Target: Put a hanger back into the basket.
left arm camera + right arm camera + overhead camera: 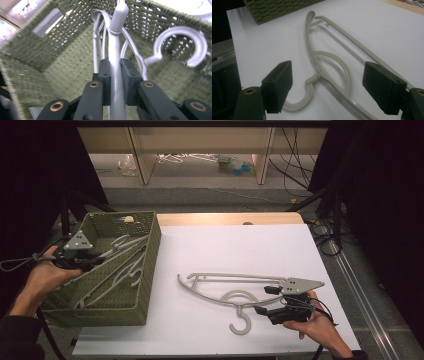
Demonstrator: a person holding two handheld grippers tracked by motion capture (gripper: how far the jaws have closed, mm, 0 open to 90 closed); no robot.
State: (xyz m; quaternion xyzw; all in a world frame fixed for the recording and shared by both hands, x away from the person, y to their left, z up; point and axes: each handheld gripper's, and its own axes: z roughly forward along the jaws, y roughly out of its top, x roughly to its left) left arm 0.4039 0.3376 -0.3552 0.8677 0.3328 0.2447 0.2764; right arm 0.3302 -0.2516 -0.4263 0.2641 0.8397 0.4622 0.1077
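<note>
left gripper (95,257), held at the near-left rim of the woven olive-green rectangular basket (150,265), has its two black jaws clamped on the bar of a pale grey plastic clothes hanger (117,75) inside the basket; the left gripper view shows the pads (105,75) pressed against both sides of that bar, with further pale grey hangers (117,272) piled beneath and a grey open hook (180,45) at two o'clock. long axis of the held hanger runs straight away from the jaws, towards twelve o'clock in that view and roughly two o'clock across the basket in the high view. right gripper (262,300), at five o'clock on the white tabletop sheet (225,250), stands with jaws spread wide and gripping nothing; a second beige-grey plastic hanger (230,292) lies flat on the sheet just at its nine o'clock side, its long axis running three to nine o'clock, and its curled hook (299,100) lies between the open pads in the right gripper view. judged next move: lifting the clamped hanger clear of the basket turns on pulling along its own length, since the hooks may snag. contact of pads and bar is plain in the left gripper view, whereas the high view gives the basket's place at nine o'clock of the sheet.
</note>
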